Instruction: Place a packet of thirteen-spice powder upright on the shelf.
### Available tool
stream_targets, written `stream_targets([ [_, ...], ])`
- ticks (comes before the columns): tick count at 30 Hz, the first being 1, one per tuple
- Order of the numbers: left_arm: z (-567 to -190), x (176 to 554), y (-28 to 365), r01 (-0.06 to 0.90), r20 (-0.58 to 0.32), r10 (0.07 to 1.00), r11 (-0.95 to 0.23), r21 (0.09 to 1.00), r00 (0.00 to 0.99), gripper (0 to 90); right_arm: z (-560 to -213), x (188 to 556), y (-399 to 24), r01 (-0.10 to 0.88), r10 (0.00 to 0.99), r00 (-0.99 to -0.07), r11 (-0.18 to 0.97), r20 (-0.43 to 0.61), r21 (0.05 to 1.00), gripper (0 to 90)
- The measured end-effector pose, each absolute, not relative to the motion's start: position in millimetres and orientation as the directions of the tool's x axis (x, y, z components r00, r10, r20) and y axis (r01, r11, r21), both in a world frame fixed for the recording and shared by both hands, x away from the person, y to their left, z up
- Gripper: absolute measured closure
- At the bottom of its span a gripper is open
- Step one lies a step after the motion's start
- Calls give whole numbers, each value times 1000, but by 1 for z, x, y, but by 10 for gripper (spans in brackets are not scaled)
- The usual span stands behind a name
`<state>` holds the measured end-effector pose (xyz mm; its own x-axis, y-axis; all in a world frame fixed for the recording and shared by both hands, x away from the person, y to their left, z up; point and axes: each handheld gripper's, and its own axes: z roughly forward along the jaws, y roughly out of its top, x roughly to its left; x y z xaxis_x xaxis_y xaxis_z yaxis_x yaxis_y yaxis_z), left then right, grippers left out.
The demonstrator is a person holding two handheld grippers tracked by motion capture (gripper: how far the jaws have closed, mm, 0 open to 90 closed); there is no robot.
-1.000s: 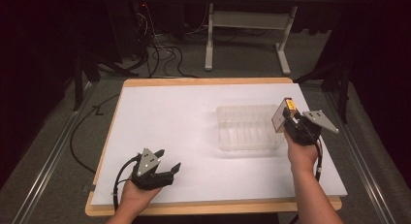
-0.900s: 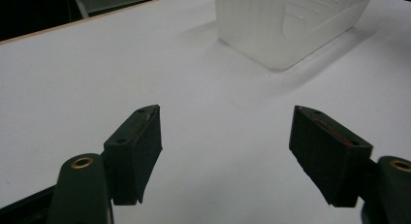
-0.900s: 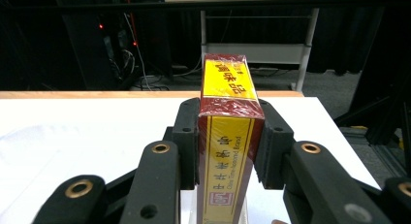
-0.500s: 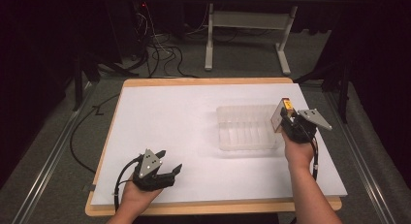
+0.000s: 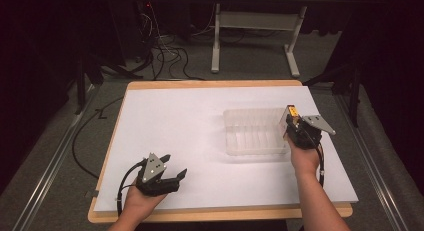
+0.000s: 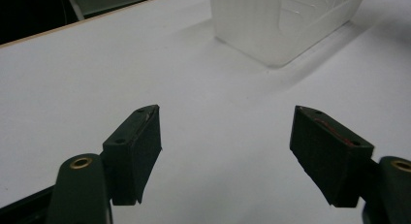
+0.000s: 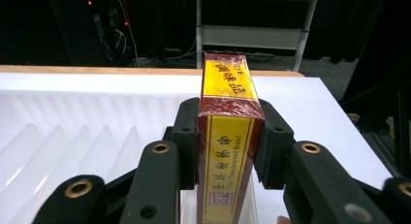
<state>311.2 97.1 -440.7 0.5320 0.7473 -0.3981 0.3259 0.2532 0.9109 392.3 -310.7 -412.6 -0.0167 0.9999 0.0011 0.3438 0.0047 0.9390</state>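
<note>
While the left gripper [image 5: 172, 174] sits wide open and empty on the white sheet [image 5: 175, 121], the right gripper [image 7: 227, 146] clamps a red-and-yellow box [image 7: 228, 136] upright over the clear ribbed tray's [image 5: 252, 136] right end.

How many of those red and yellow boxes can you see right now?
1. The red and yellow box is clamped in the right gripper at the right end of the clear tray. None elsewhere on the table.

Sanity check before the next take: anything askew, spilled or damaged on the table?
Nothing stands out. The clear ribbed tray sits square on the white sheet, empty and intact. The right gripper holds the red-and-yellow box squarely at the tray's right end; the left gripper rests open, apart.
</note>
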Motion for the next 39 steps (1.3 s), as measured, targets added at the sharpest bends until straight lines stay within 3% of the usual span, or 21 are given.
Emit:
stream_targets([
  [24,-443,309,94,340,-404,745,250,907,531,274,-428,389,-312,358,1000,-28,11,-1,934,663],
  [33,-442,309,94,348,-420,736,263,900,531,274,-425,389,-314,373,998,-58,12,11,928,535],
  [36,-441,309,94,352,-432,731,275,895,527,274,-422,388,-316,385,996,-80,3,30,923,417],
  [39,-441,308,93,357,-436,729,275,893,528,274,-418,385,-317,378,995,-92,0,38,926,358],
])
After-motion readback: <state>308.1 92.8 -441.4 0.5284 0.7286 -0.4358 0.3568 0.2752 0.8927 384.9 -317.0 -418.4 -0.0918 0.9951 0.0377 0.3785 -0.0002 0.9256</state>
